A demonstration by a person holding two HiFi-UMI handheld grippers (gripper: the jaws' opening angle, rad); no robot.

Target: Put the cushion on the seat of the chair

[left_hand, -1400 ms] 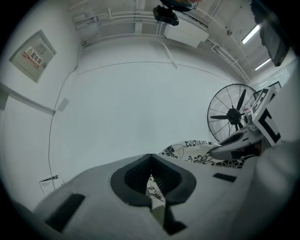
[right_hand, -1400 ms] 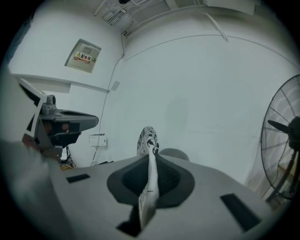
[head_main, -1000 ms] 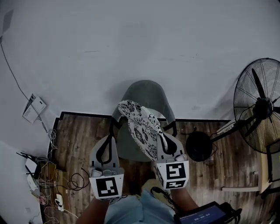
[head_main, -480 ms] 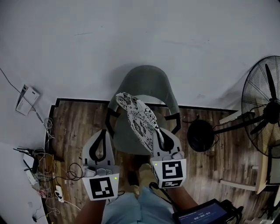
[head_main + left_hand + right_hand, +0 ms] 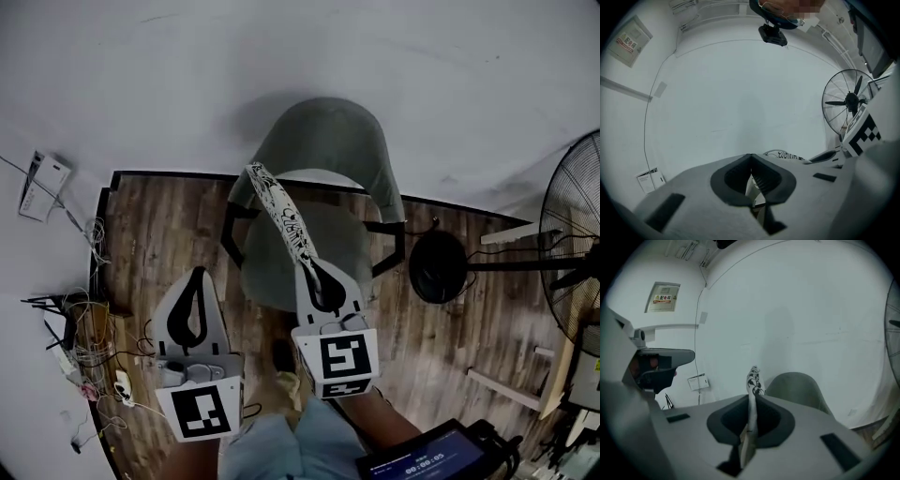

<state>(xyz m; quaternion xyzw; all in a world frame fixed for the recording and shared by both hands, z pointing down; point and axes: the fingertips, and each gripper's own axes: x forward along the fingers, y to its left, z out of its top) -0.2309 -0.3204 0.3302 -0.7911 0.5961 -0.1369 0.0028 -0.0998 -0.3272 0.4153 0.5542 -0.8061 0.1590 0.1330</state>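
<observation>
Cushion (image 5: 281,214) is hanging in the air over the chair (image 5: 328,141), edge-on to the head view. The R gripper (image 5: 319,277) is pinching its near corner, and the rest is reaching up and away above the seat (image 5: 349,246), not touching it as far as I can tell. R jaws are pressing together on the fabric. L gripper (image 5: 195,281) is hovering left of the chair, jaws pressed together w/ nothing between them.

Handling, as a judgement: it's looking thin, soft and light. 1 corner grip is carrying it, and it's standing out as a flat slab w/ a slight curve, so prob. some foam stiffness, but it'll be flopping once tilted. Not fragile, and the fabric cover isn't looking slippery. Best hold is an edge or corner, as now; a 2nd pinch by L on the far edge would be helping lay it flat.

Views: head view is showing chair, seat and both grippers together, plus a fan (image 5: 581,234) at right. R gripper view is showing the pinch itself, w/ the cushion (image 5: 752,380) running straight between the jaws and the chair beyond. L gripper view is showing L's closed jaws and mostly wall (image 5: 740,93), w/ only a sliver of cushion.
</observation>
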